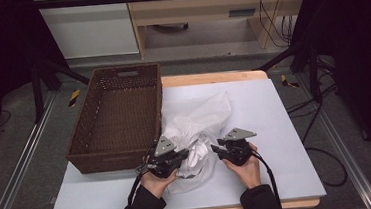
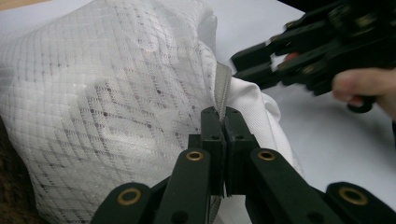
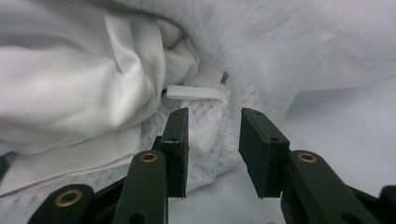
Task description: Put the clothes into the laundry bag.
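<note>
1. You sit at a table with a pale grey-white rectangular top (image 1: 275, 127), one black two-jaw gripper in each hand.
2. A white see-through mesh laundry bag (image 1: 199, 116) lies on the tabletop near its middle, just right of a dark brown woven rectangular basket (image 1: 119, 117) (the bag's left edge looks to touch the basket's wall).
3. Soft white cloth (image 1: 197, 153) bunches at the near end of the bag, between your two grippers.
4. Your left gripper (image 2: 219, 116) is clenched: its jaws are pressed together on the grey edge band (image 2: 223, 86) of the mesh bag, which stands up from between the tips.
5. Your right gripper (image 3: 212, 123) is released; its jaws stand apart with a clear gap and grip nothing.
6. Mesh fabric lies just beyond and below those parted jaws, and a short flat white strap (image 3: 196, 92) lies across the bag's mouth ahead of them.
7. In the left gripper view, your right gripper sits just right of the pinched edge, close to it.
</note>
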### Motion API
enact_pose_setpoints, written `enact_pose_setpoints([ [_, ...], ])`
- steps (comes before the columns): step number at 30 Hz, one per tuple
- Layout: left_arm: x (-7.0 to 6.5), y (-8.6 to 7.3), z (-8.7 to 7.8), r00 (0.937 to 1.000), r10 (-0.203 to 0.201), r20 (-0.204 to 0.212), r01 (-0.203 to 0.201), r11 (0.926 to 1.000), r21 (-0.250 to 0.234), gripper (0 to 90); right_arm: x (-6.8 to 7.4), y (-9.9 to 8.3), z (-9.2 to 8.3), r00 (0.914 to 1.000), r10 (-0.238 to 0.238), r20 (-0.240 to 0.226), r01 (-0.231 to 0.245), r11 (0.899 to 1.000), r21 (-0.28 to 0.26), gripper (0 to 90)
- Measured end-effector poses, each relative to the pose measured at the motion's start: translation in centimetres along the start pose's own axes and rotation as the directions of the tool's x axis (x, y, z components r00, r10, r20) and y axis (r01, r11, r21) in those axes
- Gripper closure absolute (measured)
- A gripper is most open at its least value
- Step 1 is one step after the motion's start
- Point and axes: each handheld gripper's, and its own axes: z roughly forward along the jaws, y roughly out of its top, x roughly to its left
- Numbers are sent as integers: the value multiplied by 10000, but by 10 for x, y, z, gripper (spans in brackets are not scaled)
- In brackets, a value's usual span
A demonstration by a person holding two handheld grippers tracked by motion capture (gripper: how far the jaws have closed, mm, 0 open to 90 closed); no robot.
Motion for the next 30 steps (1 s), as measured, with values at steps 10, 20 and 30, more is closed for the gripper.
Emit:
enact_pose_setpoints([
  [10, 1, 0, 4, 9999, -111, -55, 110, 9999, -73, 887, 0, -1, -44, 9987, -129, 495, 127, 9999, 43, 893],
  [20, -5, 1, 18, 9999, 54, -95, -54, 10000, -24, 885, -16, -52, -76, 9974, 258, 672, -344, 9909, 1298, 884],
  [30, -4, 2, 15, 10000, 19, -79, -19, 10000, -26, 886, 30, -5, -78, 9937, -651, -916, 510, 9876, -1481, 524],
])
